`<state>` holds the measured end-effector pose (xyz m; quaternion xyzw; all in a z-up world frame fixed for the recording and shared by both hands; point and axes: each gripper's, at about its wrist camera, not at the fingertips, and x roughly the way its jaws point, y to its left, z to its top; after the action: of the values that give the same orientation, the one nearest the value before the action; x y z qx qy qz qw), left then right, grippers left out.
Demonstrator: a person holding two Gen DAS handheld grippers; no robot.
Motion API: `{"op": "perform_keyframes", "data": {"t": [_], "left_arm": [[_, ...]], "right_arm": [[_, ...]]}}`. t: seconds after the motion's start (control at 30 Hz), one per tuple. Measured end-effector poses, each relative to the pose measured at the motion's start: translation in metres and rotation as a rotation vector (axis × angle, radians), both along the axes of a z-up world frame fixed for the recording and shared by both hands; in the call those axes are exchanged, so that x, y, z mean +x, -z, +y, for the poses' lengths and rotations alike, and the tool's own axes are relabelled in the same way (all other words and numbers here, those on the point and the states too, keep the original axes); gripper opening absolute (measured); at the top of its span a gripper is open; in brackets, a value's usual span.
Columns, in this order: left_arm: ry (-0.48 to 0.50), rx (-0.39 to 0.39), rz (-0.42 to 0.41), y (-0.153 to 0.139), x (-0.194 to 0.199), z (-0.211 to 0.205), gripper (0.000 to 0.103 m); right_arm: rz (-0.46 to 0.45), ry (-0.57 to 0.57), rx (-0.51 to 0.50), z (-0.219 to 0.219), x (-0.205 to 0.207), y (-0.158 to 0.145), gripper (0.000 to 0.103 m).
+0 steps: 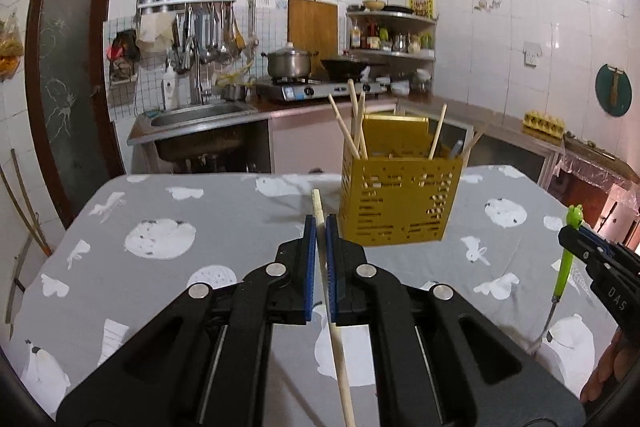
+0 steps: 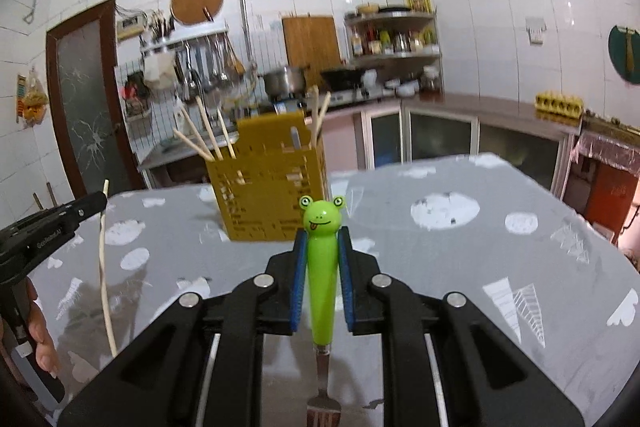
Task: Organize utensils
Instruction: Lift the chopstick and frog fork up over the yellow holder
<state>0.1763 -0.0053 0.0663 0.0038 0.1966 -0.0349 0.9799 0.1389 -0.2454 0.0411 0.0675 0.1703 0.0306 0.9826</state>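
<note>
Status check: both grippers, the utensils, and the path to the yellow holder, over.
Left gripper shut on chopstick. Right gripper shut on frog-handled fork, tines toward camera. Yellow utensil holder ahead on table, chopsticks already inside. Nothing blocking.

The left gripper [image 1: 321, 223] is closed tight on a thin stick. Its two blue pads [image 1: 309, 259] press in from both sides, with almost no gap. The stick pokes out past the tips and runs back under the black arms.

The right gripper [image 2: 322, 239] is closed on something fatter, so its blue pads [image 2: 299, 283] stand a bit apart. Both grippers point forward and a little down, side by side and well apart.

A hand [image 2: 40, 331] shows under the left gripper, fingers around the handle. A bit of the other hand [image 1: 606, 371] shows behind the right gripper.
</note>
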Motion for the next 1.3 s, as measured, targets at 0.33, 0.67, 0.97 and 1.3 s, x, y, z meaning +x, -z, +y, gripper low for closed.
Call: {"op": "perform_keyframes", "data": {"t": [0.33,0.67,0.97,1.3], "left_arm": [[0.002,-0.045,-0.071,-0.015,-0.008,0.012,0.003],[0.033,-0.06,-0.105,-0.033,0.001,0.012,0.003],[0.068,-0.054,-0.17,-0.067,0.009,0.004,0.003],[0.102,-0.078,-0.229,-0.117,0.033,-0.008,0.002]], "right_arm": [[-0.084,-0.013,-0.033,0.011,-0.007,-0.013,0.016],[-0.127,-0.029,-0.017,0.013,0.01,-0.034,0.016],[-0.168,-0.055,-0.007,0.015,0.029,-0.066,0.016],[-0.225,-0.075,-0.019,0.022,0.061,-0.11,0.016]]}}
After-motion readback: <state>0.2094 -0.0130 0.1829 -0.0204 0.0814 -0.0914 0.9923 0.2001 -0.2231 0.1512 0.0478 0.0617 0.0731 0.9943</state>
